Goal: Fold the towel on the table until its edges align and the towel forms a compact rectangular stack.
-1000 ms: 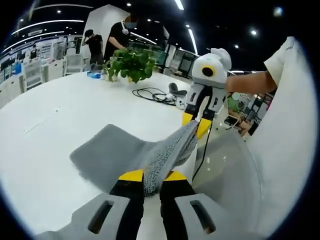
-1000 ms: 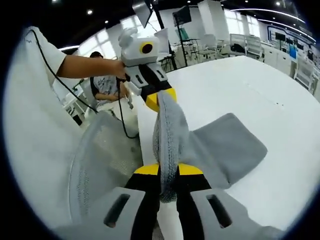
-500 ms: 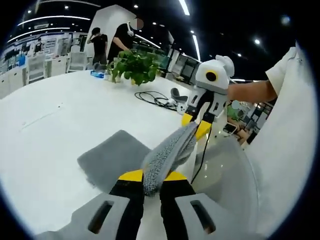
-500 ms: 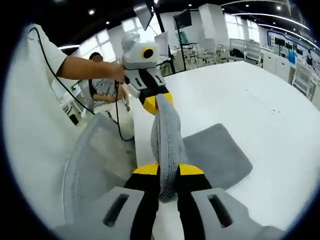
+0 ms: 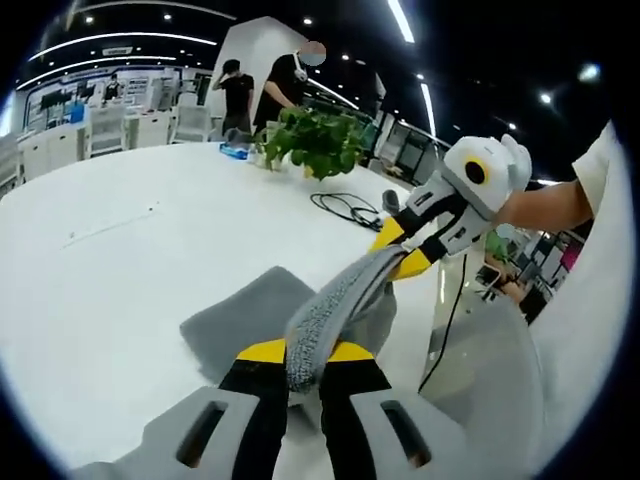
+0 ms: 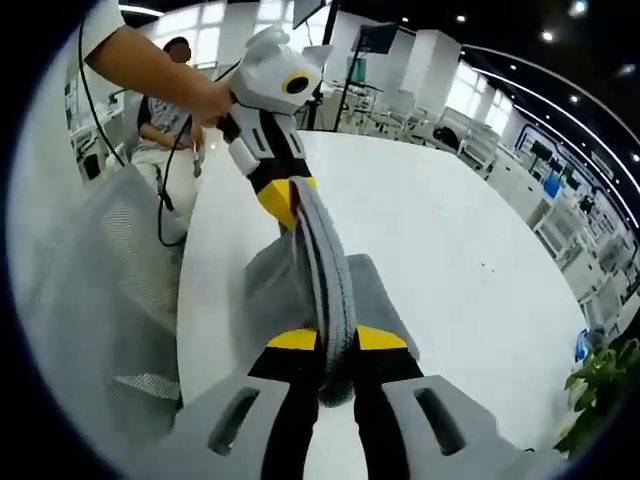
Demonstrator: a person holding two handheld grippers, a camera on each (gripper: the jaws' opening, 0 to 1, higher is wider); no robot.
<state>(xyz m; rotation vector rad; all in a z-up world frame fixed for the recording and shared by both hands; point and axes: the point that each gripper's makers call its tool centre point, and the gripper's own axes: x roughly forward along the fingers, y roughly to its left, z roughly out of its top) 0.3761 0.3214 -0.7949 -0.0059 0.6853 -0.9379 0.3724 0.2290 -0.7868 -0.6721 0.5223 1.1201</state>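
Observation:
A grey towel point(image 5: 250, 315) lies partly on the white table point(image 5: 110, 260), and one edge is lifted and stretched taut between both grippers. My left gripper point(image 5: 303, 352) is shut on one end of that raised edge. The right gripper point(image 5: 400, 250) comes in from the right, clamped on the other end. In the right gripper view my right gripper point(image 6: 335, 340) is shut on the towel point(image 6: 325, 270), and the left gripper point(image 6: 280, 200) holds the far end. The rest of the towel hangs down onto the table point(image 6: 430, 230).
A potted plant point(image 5: 318, 140) and a black cable point(image 5: 350, 208) sit at the table's far side. Two people point(image 5: 270, 85) stand behind the plant. A mesh chair point(image 6: 95, 290) stands by the table edge, and a seated person point(image 6: 165, 110) is beyond it.
Both grippers have carried the held edge further over the table, so less of the towel lies flat. Both keep their grip. The views have swung with the hands.

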